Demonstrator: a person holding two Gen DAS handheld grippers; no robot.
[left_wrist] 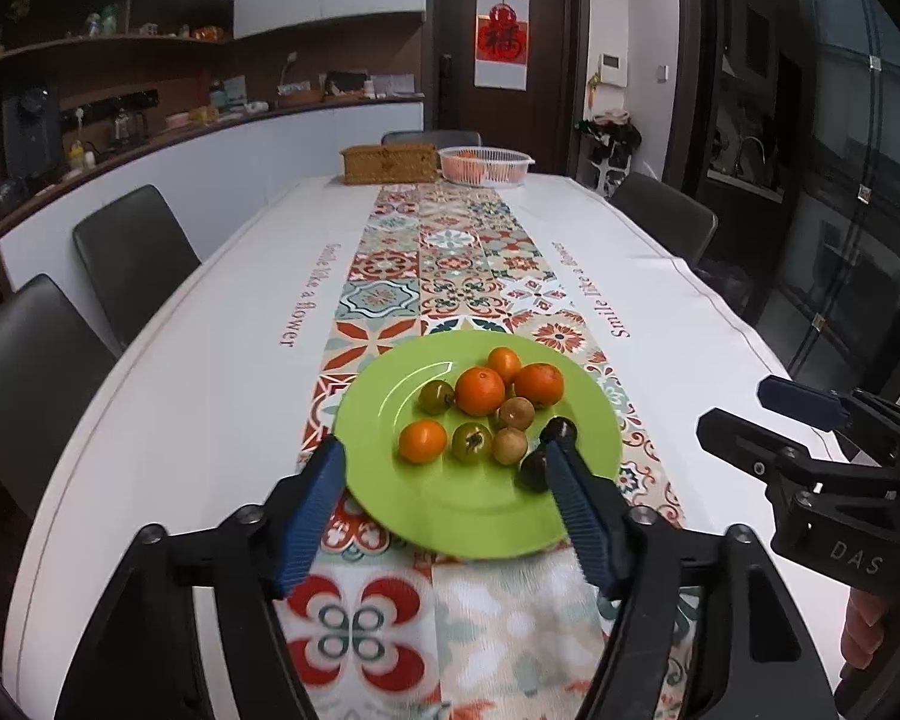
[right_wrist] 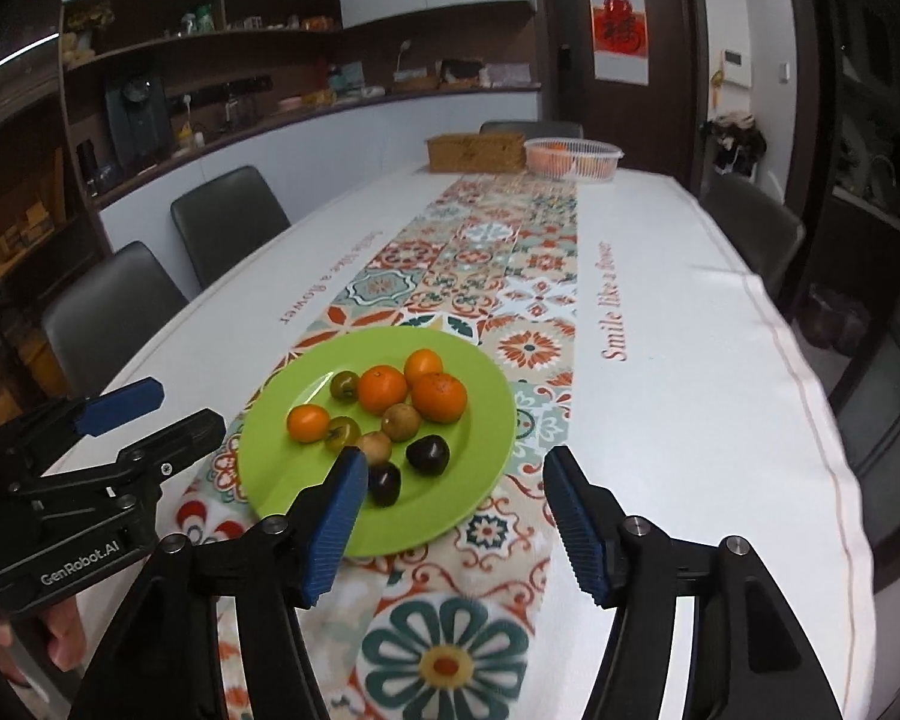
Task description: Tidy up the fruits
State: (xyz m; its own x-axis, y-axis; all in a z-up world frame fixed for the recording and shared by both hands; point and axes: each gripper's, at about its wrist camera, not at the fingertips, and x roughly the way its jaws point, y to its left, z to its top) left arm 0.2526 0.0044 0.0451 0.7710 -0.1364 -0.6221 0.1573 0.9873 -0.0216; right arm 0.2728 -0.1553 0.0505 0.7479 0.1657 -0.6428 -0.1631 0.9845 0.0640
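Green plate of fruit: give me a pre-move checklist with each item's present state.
1. Left hand-held gripper empty, jaws apart: ok.
2. Right hand-held gripper empty, jaws apart: ok.
3. Green plate lies flat on the patterned runner: ok.
4. All fruit on the plate, none on the cloth: ok.
5. Fruit sorted by kind: not ok; oranges, green tomatoes and dark plums lie mixed.
6. Room left in the white basket at the far end: cannot tell.
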